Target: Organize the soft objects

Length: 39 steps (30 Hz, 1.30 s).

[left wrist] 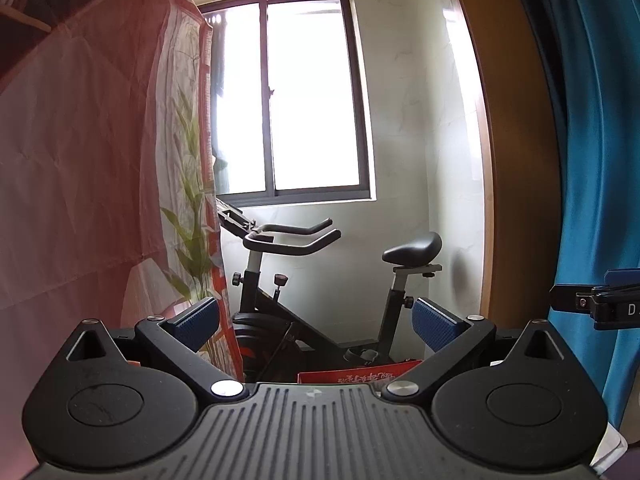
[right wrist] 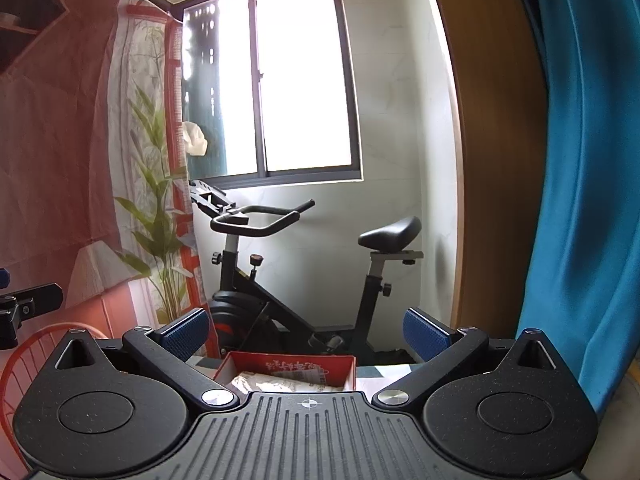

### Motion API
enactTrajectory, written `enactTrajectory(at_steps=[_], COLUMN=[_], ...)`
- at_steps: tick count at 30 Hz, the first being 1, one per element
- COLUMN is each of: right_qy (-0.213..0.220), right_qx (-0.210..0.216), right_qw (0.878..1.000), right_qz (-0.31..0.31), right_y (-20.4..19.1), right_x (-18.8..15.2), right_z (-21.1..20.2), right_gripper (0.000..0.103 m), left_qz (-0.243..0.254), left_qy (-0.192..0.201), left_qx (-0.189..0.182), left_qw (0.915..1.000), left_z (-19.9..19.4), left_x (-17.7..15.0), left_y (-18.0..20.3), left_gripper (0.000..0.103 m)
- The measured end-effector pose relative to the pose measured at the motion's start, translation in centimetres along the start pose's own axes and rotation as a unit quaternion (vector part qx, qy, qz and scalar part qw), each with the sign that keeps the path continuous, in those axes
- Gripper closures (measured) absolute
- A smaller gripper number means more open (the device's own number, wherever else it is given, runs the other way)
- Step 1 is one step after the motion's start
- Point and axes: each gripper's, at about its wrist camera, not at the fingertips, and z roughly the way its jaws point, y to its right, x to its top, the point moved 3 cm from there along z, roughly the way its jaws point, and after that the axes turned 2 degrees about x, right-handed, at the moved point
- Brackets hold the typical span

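Observation:
My left gripper [left wrist: 316,326] is open, its blue-padded fingers wide apart with nothing between them. My right gripper [right wrist: 306,334] is open too and holds nothing. Both point level across the room at an exercise bike. A red open box [right wrist: 286,368] with pale wrapped contents lies just below the right gripper; its top edge [left wrist: 360,374] peeks over the left gripper's body. The right gripper's side [left wrist: 596,304] shows at the right edge of the left wrist view. The left gripper's side [right wrist: 28,308] shows at the left edge of the right wrist view. No soft object is clearly in view.
A black exercise bike [right wrist: 296,280] stands under a bright window [right wrist: 280,80]. A pink sheer curtain [left wrist: 80,160] and a green plant [right wrist: 160,220] fill the left. A blue curtain [right wrist: 580,160] and a wooden door frame [right wrist: 492,140] are at the right. An orange wire chair [right wrist: 24,360] is low left.

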Motion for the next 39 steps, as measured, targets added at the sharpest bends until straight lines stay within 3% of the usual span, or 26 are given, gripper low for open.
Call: enactTrajectory(at_steps=[39], right_qy=[-0.010], right_qx=[-0.014], right_qw=[1.000], right_qz=[-0.010], right_y=[-0.5], right_x=[-0.4], right_z=[0.5], right_gripper=[0.000], left_qz=[-0.029], left_qy=[-0.022], left_qx=[0.006], left_qw=[0.9993], left_z=[0.4], left_x=[-0.9], left_y=[-0.8], left_gripper=[0.000])
